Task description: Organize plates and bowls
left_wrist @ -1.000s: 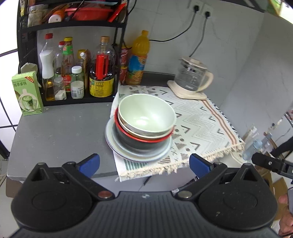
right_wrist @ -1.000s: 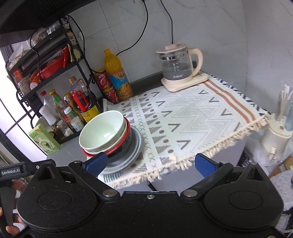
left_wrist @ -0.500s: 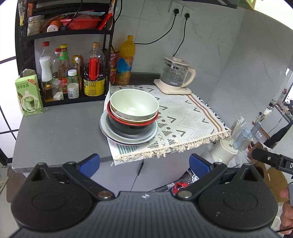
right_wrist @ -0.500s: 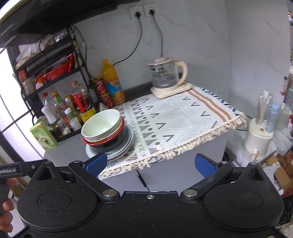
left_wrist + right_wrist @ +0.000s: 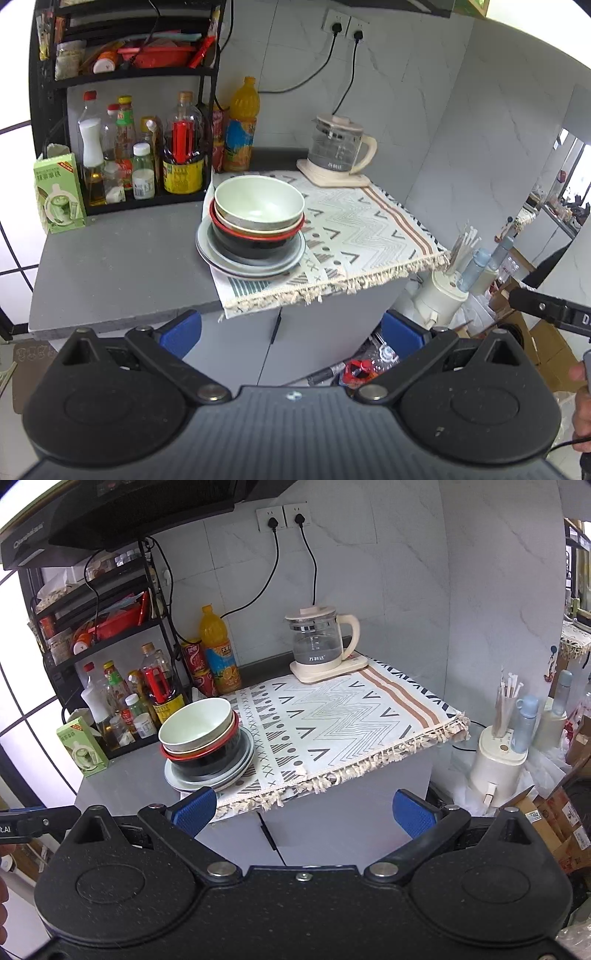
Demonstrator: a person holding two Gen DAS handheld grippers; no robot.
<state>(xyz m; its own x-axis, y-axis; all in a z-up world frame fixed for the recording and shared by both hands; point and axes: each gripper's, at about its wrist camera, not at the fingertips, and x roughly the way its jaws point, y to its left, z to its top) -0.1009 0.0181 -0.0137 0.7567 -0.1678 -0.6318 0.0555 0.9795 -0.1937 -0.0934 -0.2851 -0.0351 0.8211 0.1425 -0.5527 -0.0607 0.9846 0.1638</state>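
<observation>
Both grippers have backed away from the counter; left gripper (image 5: 291, 328) and right gripper (image 5: 303, 810), fingers apart, empty. Stacked bowls (image 5: 258, 218) lie ahead, nearer the left.

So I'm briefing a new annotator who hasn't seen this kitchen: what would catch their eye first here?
Probably the stack of dishes at the left edge of the patterned cloth: a pale green bowl nested on a red-rimmed black bowl, on grey plates. Next, the glass kettle at the back by the wall, and the crowded bottle rack on the left.
</observation>
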